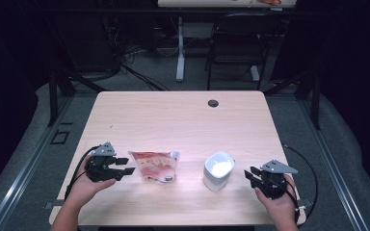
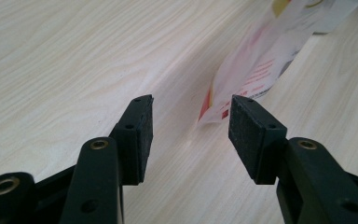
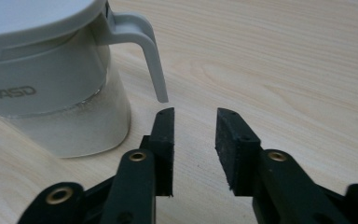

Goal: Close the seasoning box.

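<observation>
At the left side of the wooden table (image 1: pixel 183 120), the left gripper (image 1: pixel 123 166) is held low in the person's left hand (image 1: pixel 84 188), its jaws pointing toward the middle of the table. The jaws stand spread with nothing between them; in the left gripper view bare wood shows in the gap. Just beyond the jaw tips lies the pouch (image 1: pixel 155 166), a flat white packet printed in red and pink, its near corner a little ahead of the right-hand jaw and not touching it (image 2: pixel 256 70).

Further right stands the white jar (image 1: pixel 218 170), upright, with a white lid and a clear lower body that shows white contents. It sits just ahead of the right gripper (image 1: pixel 248 175), off to the left of that gripper's jaws in the right gripper view (image 3: pixel 51 93). The jar's thin handle (image 3: pixel 151 56) hangs down just above and ahead of the left-hand jaw tip, clear of it. These jaws are parted too, holding nothing, with only the tabletop in the gap. The right hand (image 1: pixel 282 204) holds this gripper near the table's right front edge.
</observation>
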`<state>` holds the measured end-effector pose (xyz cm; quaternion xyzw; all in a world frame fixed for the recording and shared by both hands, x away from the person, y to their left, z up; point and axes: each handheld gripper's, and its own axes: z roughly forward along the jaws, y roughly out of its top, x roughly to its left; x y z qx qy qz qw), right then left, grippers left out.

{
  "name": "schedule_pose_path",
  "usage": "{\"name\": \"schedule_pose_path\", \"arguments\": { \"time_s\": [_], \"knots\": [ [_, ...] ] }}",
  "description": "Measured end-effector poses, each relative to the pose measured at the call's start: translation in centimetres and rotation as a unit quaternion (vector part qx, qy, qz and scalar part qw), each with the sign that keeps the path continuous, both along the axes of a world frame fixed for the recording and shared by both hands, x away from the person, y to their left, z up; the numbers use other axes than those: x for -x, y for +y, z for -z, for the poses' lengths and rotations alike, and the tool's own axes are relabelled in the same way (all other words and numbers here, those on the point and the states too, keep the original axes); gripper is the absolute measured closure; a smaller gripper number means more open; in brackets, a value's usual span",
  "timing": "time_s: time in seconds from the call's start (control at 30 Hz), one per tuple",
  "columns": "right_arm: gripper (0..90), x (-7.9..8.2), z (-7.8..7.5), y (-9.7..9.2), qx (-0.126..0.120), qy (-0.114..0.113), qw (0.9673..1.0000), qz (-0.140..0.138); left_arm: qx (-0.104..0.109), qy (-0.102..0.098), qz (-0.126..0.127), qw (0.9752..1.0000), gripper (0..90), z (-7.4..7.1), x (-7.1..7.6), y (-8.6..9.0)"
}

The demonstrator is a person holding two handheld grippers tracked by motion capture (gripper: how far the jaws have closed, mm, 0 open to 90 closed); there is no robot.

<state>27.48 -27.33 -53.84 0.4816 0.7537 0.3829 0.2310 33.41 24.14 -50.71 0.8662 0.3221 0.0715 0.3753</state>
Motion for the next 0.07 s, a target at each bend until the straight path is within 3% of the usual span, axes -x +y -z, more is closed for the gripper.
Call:
{"name": "schedule_pose_path", "arguments": {
  "time_s": [0.07],
  "knots": [
    [63.3, -0.06, 0.24, -0.02, 0.003, 0.003, 1.0, 0.005, -0.001, 0.004, -0.002, 1.0, 49.8, 0.08, -0.12, 0.13]
  ]
}}
